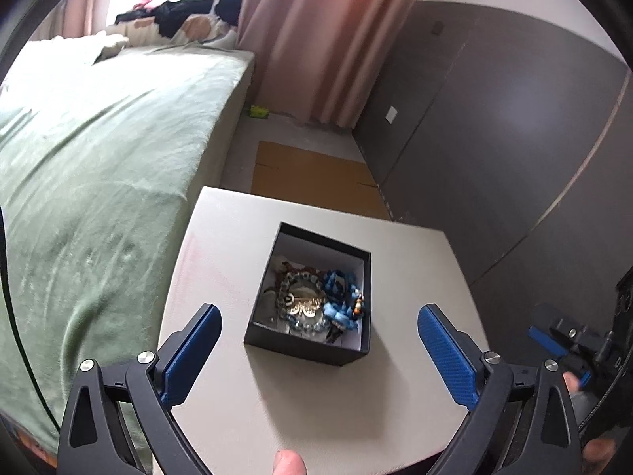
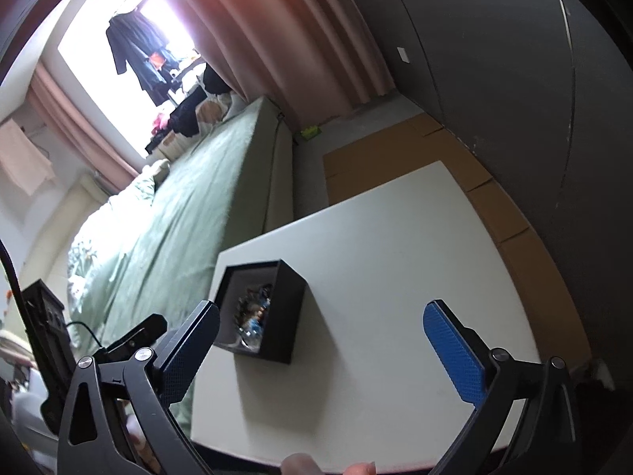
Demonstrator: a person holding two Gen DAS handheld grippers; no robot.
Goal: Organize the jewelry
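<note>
The black box sits open-topped on the white table, a little in from the table's left edge in the left wrist view, with bare tabletop on every side of it. Inside lies the jewelry: blue beaded strands at the right, a ring of pale beads and a gold piece in the middle, all heaped together. The left gripper hangs above the near side of the box with its blue pads wide apart and nothing between them but the box below; neither pad touches it. The right gripper is likewise spread wide over bare tabletop, the box just beside its left finger and apart from it. A fingertip shows at the bottom edge. The table's far edge drops to flattened cardboard on the floor; a green-covered bed runs close along its left, a dark grey wall along the right, and pink curtains hang beyond.
</note>
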